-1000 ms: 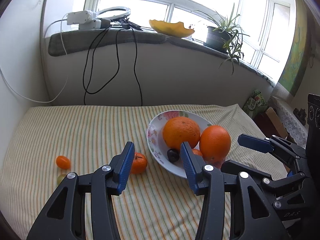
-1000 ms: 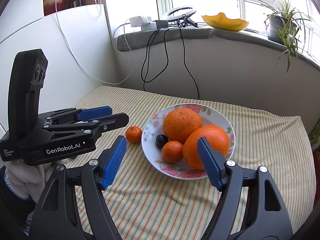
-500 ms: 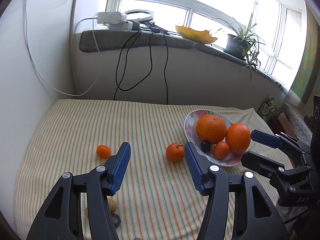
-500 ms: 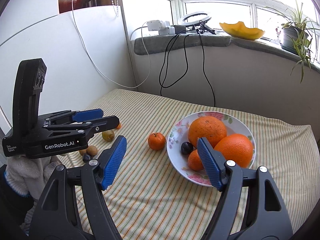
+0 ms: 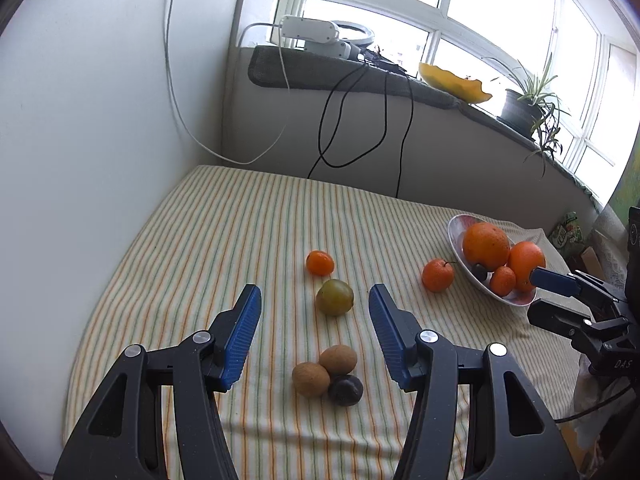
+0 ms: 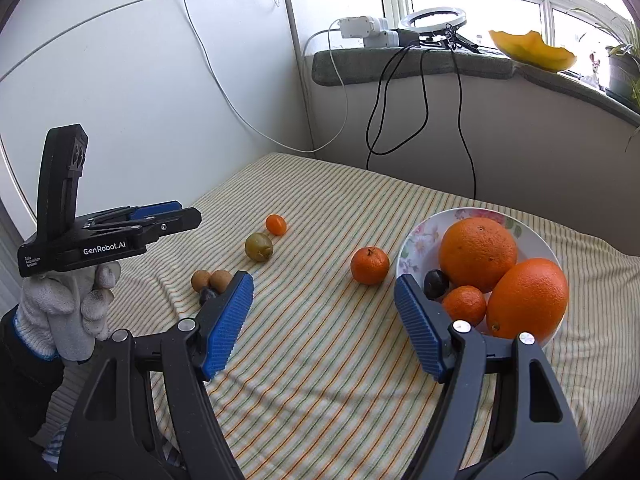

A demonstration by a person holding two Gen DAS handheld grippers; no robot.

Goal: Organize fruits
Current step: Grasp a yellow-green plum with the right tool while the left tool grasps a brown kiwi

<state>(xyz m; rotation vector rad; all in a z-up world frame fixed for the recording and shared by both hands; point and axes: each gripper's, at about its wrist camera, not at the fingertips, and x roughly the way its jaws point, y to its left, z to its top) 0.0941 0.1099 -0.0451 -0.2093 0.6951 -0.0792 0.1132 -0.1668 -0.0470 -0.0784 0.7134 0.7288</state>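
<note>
A floral plate point(image 6: 416, 236) point(image 5: 456, 228) holds two big oranges point(image 6: 478, 254), a small mandarin point(image 6: 464, 305) and a dark plum point(image 6: 435, 283). On the striped cloth lie a mandarin point(image 5: 439, 275) point(image 6: 370, 265), a small orange kumquat point(image 5: 320, 263) point(image 6: 276, 225), a green plum point(image 5: 334, 297) point(image 6: 259, 246), two brown fruits point(image 5: 324, 368) point(image 6: 210, 280) and a dark plum point(image 5: 346, 390). My left gripper point(image 5: 314, 336) is open and empty above the brown fruits and green plum. My right gripper point(image 6: 324, 320) is open and empty, beside the plate.
The striped cloth point(image 5: 248, 232) covers a table against a white wall point(image 5: 100, 120). A windowsill point(image 6: 400, 64) behind carries a power strip, ring light, yellow dish and plant; cables point(image 6: 400, 120) hang down. The left gripper body also shows in the right wrist view point(image 6: 104, 236).
My left gripper has swung left, away from the plate, and now faces the loose small fruits. My right gripper has drawn back and turned a little left.
</note>
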